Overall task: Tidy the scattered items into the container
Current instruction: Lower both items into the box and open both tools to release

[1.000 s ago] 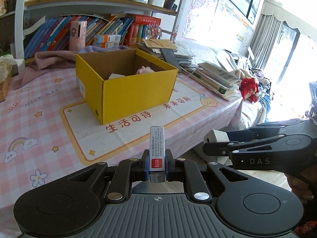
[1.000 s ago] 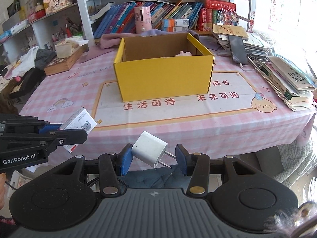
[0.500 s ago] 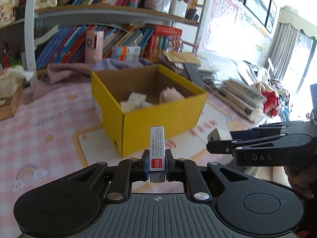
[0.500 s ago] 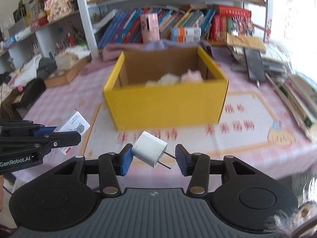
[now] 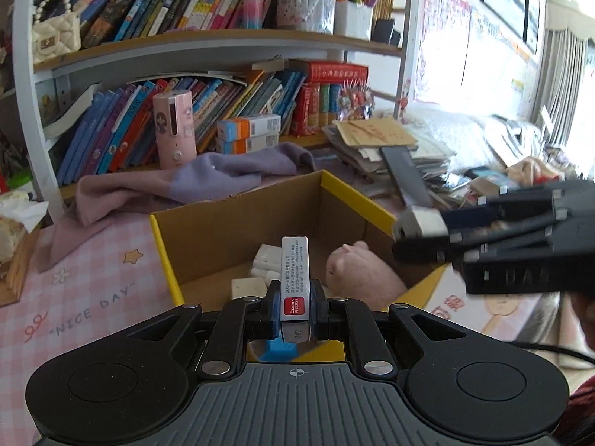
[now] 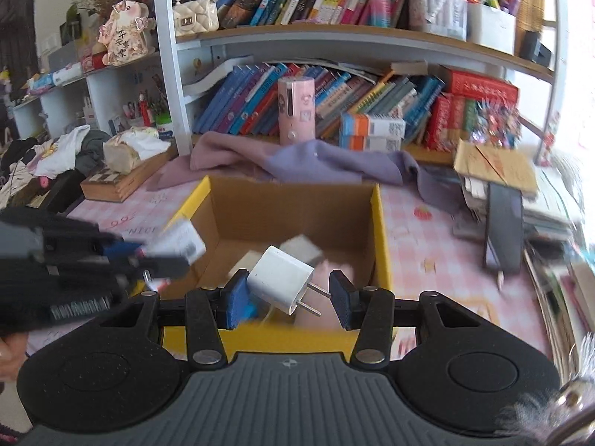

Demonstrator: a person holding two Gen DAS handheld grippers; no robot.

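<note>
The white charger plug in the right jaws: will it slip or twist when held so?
Probably it may twist: the white charger plug sits tilted, gripped between body and prongs. Its smooth shell looks slippery. It seems rigid and light.

Ahead of me stands a white-framed bookshelf point(image 6: 171, 74) with wooden boards, packed with books point(image 5: 230, 96). Below it, the table carries a pink checked tablecloth point(image 5: 74, 297). To my right, a window point(image 5: 580, 111) with grey curtains point(image 5: 561, 74) admits strong daylight. A poster point(image 5: 442, 37) hangs on the wall beside it.
</note>
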